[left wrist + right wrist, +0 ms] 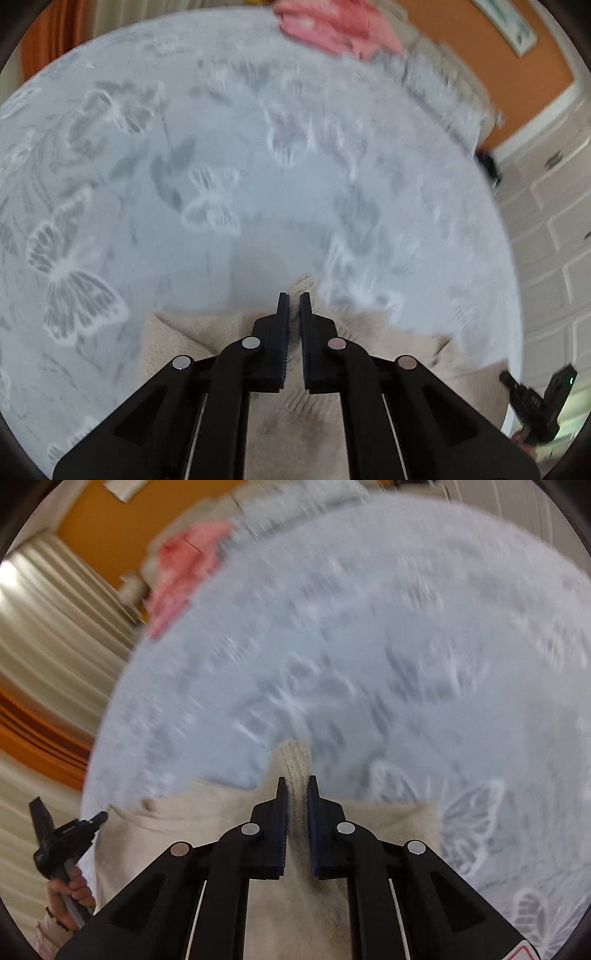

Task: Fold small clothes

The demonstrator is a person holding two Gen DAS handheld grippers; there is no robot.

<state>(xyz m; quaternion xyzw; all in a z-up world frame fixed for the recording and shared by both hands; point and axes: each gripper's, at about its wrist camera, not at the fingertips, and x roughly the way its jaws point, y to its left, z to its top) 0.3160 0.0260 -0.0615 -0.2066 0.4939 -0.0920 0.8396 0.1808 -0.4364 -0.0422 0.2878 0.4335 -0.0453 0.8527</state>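
— Cream knit garment point(207, 332) lies on the butterfly-print bedspread point(221, 147), only partly gathered; I judge the folding barely begun. A pink garment point(332, 26) waits at the far edge.

— And the left gripper point(294, 302)?

— Jaws pressed nearly together above the cream knit; whether they pinch fabric, I cannot tell.

— The right gripper point(295, 786)?

— Its jaws pinch a raised ribbed fold of that knit, which pokes out past the tips.

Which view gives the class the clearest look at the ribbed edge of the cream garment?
The right wrist view: the ribbed edge stands sharp between the right gripper fingers, pinched and sticking out past the tips. The left wrist view shows only the plain cream garment under the left gripper, no ribbing.
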